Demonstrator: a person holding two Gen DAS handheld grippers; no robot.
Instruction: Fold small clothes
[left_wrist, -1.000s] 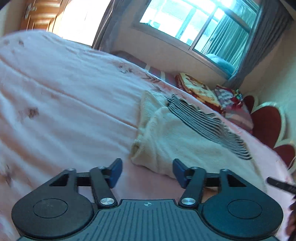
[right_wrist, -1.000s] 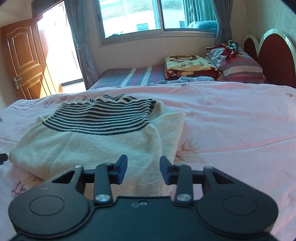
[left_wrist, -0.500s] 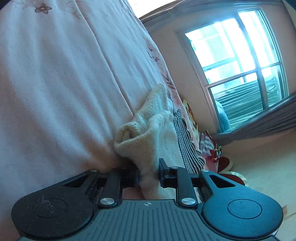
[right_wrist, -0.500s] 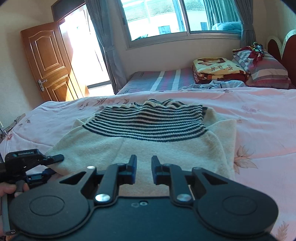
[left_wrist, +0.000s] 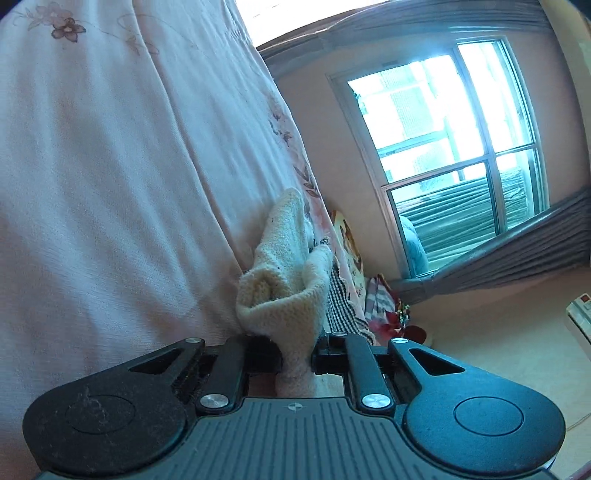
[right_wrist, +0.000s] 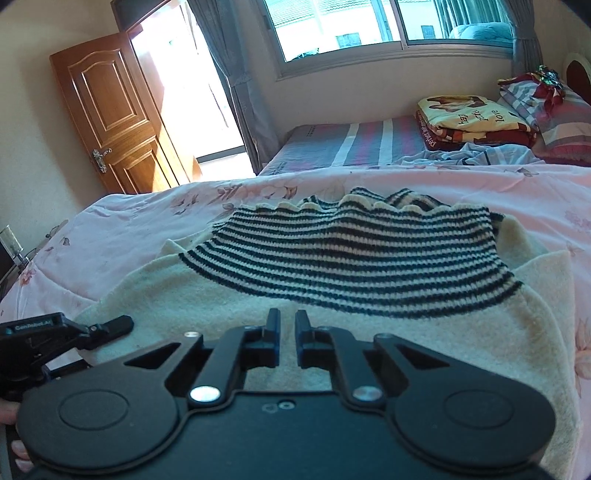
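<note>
A cream knitted sweater (right_wrist: 369, 332) with a black-striped top part (right_wrist: 351, 266) lies flat on the pink flowered bed cover (right_wrist: 129, 229). In the left wrist view the picture is rolled on its side, and my left gripper (left_wrist: 297, 360) has its jaws closing with a bunched corner of the sweater (left_wrist: 280, 295) pressed between the pads. The right wrist view shows that same left gripper (right_wrist: 118, 330) at the sweater's left edge. My right gripper (right_wrist: 287, 332) hovers over the cream near part, jaws closing to a narrow gap with no fabric seen pinched.
A folded patterned blanket (right_wrist: 469, 118) and pillows (right_wrist: 554, 107) sit at the far right by the headboard. A striped mattress (right_wrist: 351, 144) lies under the window (left_wrist: 443, 147). A wooden door (right_wrist: 110, 122) stands open at the far left. A person's hand (right_wrist: 11, 410) holds the left gripper.
The left gripper dropped to the bed, rolled sideways and closed on the sweater's corner. The right gripper slid left across the sweater while its jaws narrowed.
</note>
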